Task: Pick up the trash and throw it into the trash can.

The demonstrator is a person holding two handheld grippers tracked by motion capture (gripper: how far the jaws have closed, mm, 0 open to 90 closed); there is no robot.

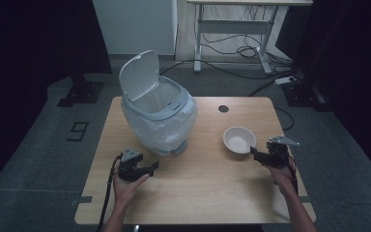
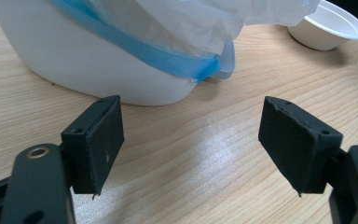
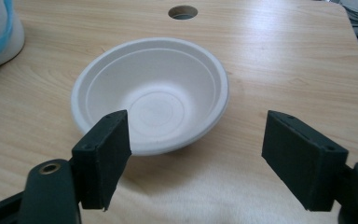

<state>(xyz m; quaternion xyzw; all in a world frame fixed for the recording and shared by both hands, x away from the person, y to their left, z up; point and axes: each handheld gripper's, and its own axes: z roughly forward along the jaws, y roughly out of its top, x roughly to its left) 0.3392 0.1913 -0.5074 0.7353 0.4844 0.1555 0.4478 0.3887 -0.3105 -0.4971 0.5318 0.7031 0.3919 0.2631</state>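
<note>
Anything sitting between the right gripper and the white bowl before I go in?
Nothing. In the right gripper view, bare wooden table runs from the right gripper to the bowl, which sits empty just ahead of its open jaws. The high view agrees.

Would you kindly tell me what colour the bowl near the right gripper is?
The bowl is plain white, seen best in the right gripper view.

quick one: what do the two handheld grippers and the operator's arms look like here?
Both are black two-jaw units. The left gripper trails a black cable; the right gripper carries a grey three-cornered plate on top. The pads are flat black rectangles on arms with brass-ringed holes. Forearms are bare, no sleeves.
</note>
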